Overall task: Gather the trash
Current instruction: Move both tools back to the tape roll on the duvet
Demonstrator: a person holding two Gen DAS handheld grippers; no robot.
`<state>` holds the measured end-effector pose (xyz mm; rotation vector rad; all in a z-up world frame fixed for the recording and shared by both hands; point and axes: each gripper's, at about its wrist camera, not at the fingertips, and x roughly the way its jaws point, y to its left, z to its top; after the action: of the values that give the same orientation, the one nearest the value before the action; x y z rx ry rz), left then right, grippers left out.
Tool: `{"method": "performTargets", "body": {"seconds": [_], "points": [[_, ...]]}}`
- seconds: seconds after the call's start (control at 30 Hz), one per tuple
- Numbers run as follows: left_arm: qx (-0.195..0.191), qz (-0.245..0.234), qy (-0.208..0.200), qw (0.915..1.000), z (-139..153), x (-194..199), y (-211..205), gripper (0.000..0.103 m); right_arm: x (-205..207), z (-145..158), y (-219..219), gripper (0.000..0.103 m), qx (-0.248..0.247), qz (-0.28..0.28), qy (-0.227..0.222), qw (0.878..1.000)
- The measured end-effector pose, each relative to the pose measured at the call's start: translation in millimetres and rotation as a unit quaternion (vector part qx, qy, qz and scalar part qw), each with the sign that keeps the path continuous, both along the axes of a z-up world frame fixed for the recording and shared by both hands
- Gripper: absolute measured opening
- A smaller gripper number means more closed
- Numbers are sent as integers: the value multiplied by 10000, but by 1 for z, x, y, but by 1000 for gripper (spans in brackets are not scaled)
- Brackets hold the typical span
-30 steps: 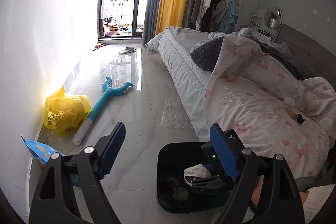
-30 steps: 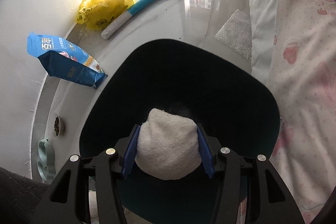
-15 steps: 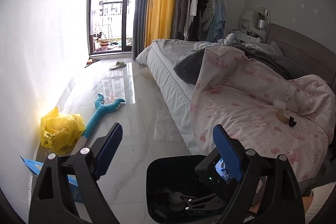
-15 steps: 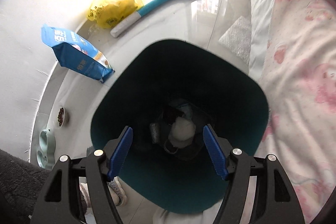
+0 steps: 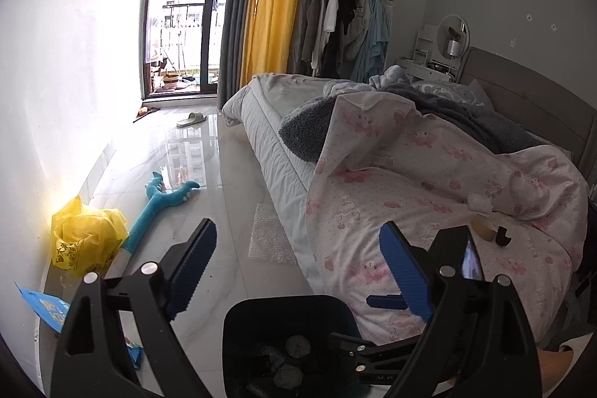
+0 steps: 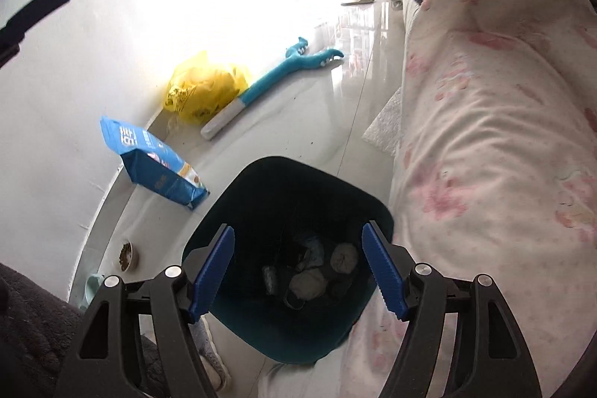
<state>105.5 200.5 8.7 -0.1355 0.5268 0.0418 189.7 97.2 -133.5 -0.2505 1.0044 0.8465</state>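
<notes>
A dark teal trash bin (image 6: pixel 238 211) stands on the floor beside the bed; it also shows in the left wrist view (image 5: pixel 238 323). Crumpled white wads (image 6: pixel 308 284) lie at its bottom. My right gripper (image 6: pixel 298 271) is open and empty above the bin's mouth. My left gripper (image 5: pixel 298 271) is open and empty, held above the floor to the left of the bin. On the pink quilt (image 5: pixel 429 181) lie a tape roll (image 5: pixel 483 228), a small black piece (image 5: pixel 502 237) and a white wad (image 5: pixel 479 202).
Along the wall lie a yellow plastic bag (image 6: pixel 203 92), a blue pouch (image 6: pixel 156 163) and a teal toy stick (image 6: pixel 276 77). A bubble-wrap sheet (image 5: pixel 268 237) lies by the bed. Pet bowls (image 6: pixel 127 254) sit near the wall. A slipper (image 5: pixel 191 119) lies near the balcony door.
My right gripper opened and dropped the white wad into the bin, then rose and pulled back. My left gripper lifted and tilted up toward the room.
</notes>
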Motion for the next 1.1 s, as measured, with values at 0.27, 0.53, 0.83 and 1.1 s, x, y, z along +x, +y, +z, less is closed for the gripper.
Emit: {"method": "performTargets", "body": {"seconds": [0.27, 0.53, 0.83, 1.1], "points": [[-60, -66, 95, 9999, -5, 20, -19, 91, 21, 32, -40, 73, 316, -231, -348, 9986], [-44, -289, 172, 9994, -10, 40, -47, 91, 36, 50, -82, 73, 275, -392, -688, 9965], [-13, -533, 275, 9982, -21, 58, -75, 91, 53, 60, -139, 73, 354, -745, -898, 9925], [1, -744, 351, 9966, -27, 73, -101, 91, 62, 70, -184, 76, 344, -884, -1202, 9882]]}}
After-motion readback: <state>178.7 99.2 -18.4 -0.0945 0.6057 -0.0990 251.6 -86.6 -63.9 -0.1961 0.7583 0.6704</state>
